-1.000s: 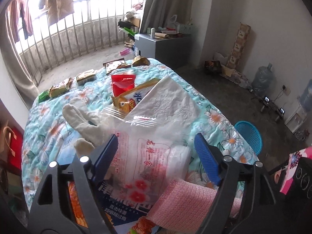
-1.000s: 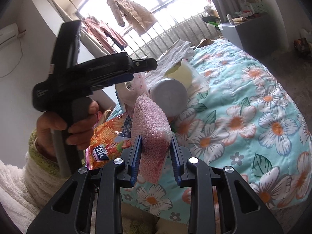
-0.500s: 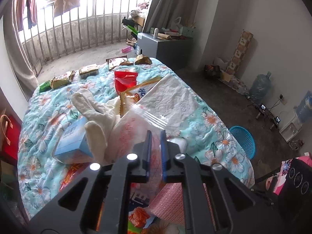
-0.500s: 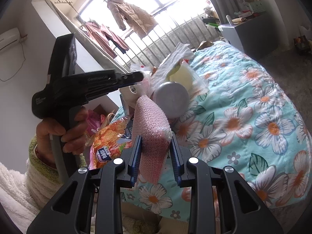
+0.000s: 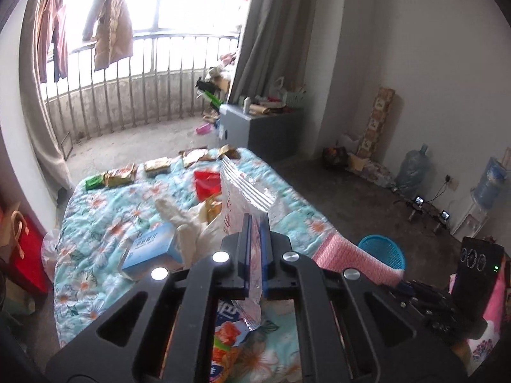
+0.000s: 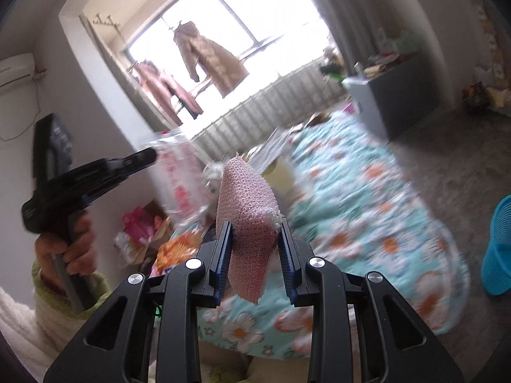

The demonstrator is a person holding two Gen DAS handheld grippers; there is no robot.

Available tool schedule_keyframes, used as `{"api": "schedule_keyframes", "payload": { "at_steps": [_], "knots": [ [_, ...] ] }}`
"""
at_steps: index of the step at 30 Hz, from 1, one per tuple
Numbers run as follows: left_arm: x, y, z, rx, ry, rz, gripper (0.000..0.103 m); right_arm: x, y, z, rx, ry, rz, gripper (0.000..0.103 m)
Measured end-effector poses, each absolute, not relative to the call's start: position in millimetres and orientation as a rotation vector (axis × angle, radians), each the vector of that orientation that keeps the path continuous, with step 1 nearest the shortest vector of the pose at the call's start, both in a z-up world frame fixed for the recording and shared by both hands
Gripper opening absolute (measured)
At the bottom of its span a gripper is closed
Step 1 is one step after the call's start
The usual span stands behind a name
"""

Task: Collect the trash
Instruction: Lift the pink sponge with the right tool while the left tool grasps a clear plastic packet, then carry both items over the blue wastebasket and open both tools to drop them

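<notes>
My left gripper (image 5: 255,223) is shut on a clear plastic bag with red print (image 5: 242,198), which stands up between the blue pads, lifted off the floral bedspread (image 5: 95,223). The same bag (image 6: 179,175) shows blurred in the right wrist view, hanging from the left gripper (image 6: 150,156) held in a hand (image 6: 68,249). My right gripper (image 6: 255,233) is shut on a folded pink bubble-wrap piece (image 6: 247,204), seen again as pink bubble wrap (image 5: 351,258) low right in the left wrist view. Both are held above the bed.
On the bed lie a white glove (image 5: 185,223), a blue box (image 5: 153,249), a red packet (image 5: 207,183), snack wrappers (image 5: 121,174) and an orange packet (image 6: 179,249). A blue basket (image 5: 383,252) stands on the floor right of the bed; a grey cabinet (image 5: 255,127) beyond.
The left gripper closed on the clear printed bag and lifted it off the bed. The right gripper rose and swung with the pink bubble wrap still clamped.
</notes>
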State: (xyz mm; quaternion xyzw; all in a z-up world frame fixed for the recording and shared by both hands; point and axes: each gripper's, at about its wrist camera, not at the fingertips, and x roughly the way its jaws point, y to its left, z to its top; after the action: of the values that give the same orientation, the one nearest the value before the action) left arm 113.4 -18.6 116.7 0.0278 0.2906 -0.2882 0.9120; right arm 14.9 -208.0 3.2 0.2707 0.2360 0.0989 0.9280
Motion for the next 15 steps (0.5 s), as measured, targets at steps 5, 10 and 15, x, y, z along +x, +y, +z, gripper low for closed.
{"api": "schedule_keyframes", "payload": {
  "at_steps": [5,10,15],
  "knots": [
    [90,-51,138,0.059,0.525,-0.702,0.003,-6,-241,17,0.57,0.413,0.088,0.028],
    [84,-110,141,0.092,0.534,-0.819,0.003,-31,-283,22,0.601,0.352,-0.051,0.028],
    [87,-184,132,0.125,0.582,-0.93,0.003,-55,-332,17,0.632,0.314,-0.237,0.028]
  ]
}}
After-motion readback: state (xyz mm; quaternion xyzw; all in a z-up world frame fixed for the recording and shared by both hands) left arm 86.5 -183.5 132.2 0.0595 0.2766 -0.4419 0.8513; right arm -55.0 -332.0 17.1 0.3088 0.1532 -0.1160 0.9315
